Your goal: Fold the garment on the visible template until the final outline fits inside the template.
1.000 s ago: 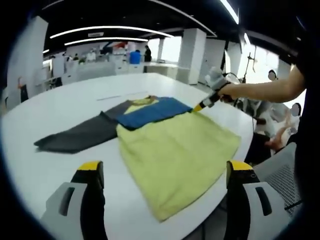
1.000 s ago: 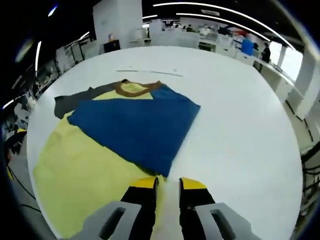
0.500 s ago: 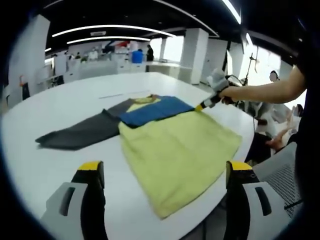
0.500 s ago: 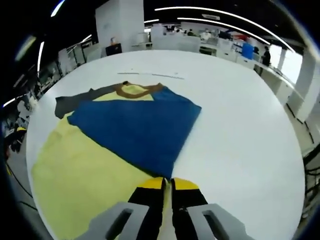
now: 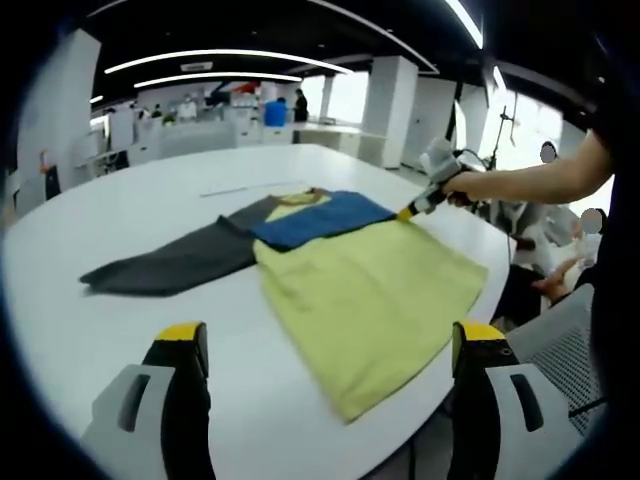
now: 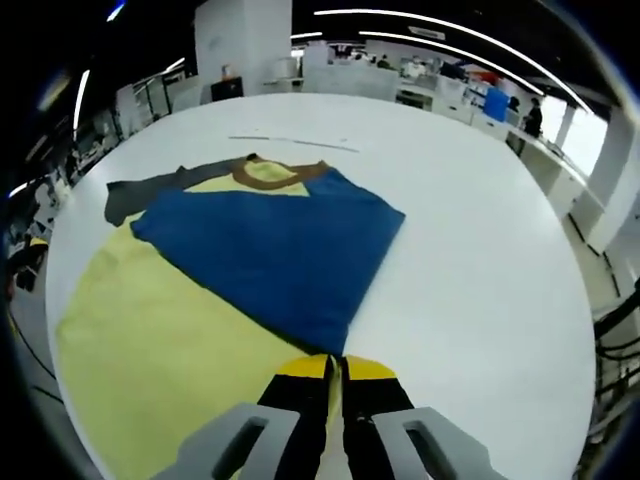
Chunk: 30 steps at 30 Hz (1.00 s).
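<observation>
In the left gripper view, the garment point(image 5: 340, 270) was seen spread flat across the middle of the white tabletop point(image 5: 110, 210), its yellow-green body reaching toward the lower right of the frame. A blue sleeve point(image 5: 320, 218) was folded across the upper part of the garment, and a dark grey sleeve point(image 5: 170, 265) was stretched out toward the left of the frame. The left hand-held gripper point(image 5: 325, 365) was held above the tabletop at the bottom of the frame with its jaws set wide apart and nothing between them. In the right gripper view, the right hand-held gripper point(image 6: 333, 372) was seen at the bottom centre with its jaws pressed together on the garment's edge, where the blue sleeve met the yellow-green body. In the left gripper view that same gripper was seen at the upper right, held by a person's hand point(image 5: 470, 183).
</observation>
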Tool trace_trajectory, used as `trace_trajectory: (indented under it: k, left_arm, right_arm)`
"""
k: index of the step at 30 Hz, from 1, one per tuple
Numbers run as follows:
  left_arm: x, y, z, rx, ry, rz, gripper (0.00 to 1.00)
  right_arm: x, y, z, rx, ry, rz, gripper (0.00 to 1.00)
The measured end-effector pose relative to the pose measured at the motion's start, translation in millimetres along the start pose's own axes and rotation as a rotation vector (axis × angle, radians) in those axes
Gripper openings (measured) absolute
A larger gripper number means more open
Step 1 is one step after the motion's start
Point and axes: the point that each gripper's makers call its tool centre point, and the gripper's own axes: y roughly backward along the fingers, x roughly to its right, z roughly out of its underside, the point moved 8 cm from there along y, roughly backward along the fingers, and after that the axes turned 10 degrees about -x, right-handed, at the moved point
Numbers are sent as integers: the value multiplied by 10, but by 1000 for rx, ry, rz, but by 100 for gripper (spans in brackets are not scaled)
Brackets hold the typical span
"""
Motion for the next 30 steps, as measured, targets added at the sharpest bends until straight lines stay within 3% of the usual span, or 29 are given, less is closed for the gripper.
trace_trajectory:
  k: [11, 25, 28, 30]
  left_arm:
    - [-13, 2, -10, 2, 2, -3, 99]
    - [-27, 12, -10, 6, 8, -7, 99]
    - [-33, 12, -11, 5, 10, -10, 99]
    - [-38, 15, -12, 8, 11, -11, 99]
  right_arm:
    - [166, 28, 56, -17, 12, 17, 0]
    - [288, 56, 110, -22, -50, 4, 0]
    - [277, 76, 115, 8, -61, -20, 6]
    - [257, 97, 94, 64, -90, -51, 14]
